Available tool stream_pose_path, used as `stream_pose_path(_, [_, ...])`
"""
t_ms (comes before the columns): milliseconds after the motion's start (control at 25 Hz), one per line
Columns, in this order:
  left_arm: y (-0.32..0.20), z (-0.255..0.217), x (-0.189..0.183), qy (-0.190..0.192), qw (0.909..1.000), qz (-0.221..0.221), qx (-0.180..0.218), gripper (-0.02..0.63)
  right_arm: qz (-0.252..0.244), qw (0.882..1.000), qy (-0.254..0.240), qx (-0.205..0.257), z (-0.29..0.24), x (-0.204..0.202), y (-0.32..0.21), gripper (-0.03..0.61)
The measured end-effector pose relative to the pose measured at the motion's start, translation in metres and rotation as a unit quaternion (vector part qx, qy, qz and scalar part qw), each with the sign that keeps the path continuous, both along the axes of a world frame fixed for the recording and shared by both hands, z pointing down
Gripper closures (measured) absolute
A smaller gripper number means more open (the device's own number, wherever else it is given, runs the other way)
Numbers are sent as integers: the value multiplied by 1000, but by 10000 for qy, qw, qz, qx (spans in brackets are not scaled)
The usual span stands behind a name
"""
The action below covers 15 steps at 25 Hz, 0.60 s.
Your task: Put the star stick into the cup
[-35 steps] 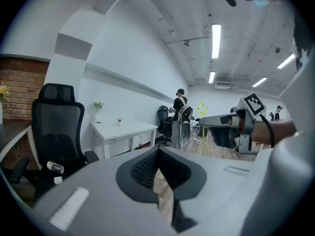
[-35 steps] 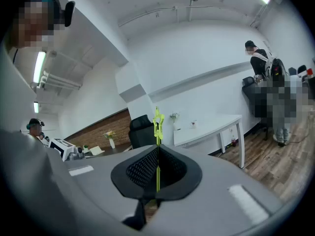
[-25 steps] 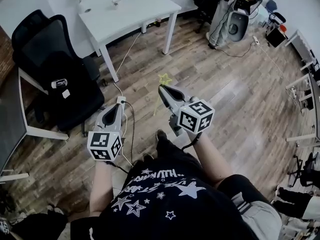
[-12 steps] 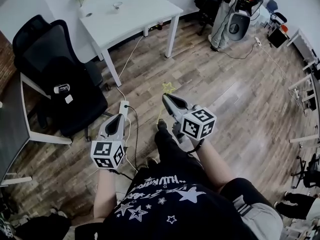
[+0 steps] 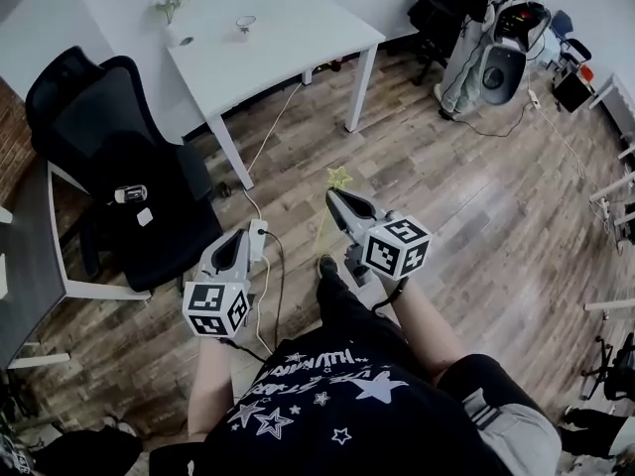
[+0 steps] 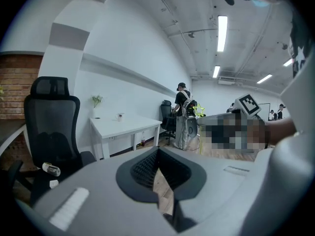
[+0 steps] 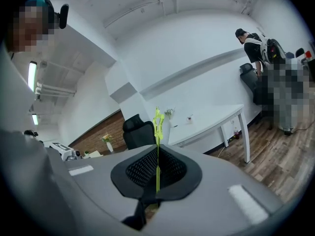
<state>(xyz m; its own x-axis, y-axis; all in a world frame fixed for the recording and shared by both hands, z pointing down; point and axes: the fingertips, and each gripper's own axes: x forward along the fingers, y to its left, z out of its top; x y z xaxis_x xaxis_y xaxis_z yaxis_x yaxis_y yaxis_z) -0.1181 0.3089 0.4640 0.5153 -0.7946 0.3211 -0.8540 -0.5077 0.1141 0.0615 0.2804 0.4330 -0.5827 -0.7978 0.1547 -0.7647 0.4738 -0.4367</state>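
We step nearer the white table (image 5: 298, 38); right gripper (image 5: 334, 196) stays clamped on the star stick (image 5: 338, 178), left gripper (image 5: 238, 236) closed and empty, cup (image 5: 245, 24) still distant.

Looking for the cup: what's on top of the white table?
A cup and a plant vase stand on the table. Inside the cup is too small to tell.

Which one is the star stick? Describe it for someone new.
Start at the white table, then drop to the right gripper held over the wooden floor in front of it. Pinched between its fingers is the star stick: a thin rod with a star at the tip, the only bright yellow-green thing around.
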Motion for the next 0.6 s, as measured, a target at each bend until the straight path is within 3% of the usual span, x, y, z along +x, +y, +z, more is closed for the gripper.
stream_pose_path(600, [-175, -7, 59, -22, 9993, -355, -59, 611, -351, 9992, -198, -67, -3, 58, -187, 557])
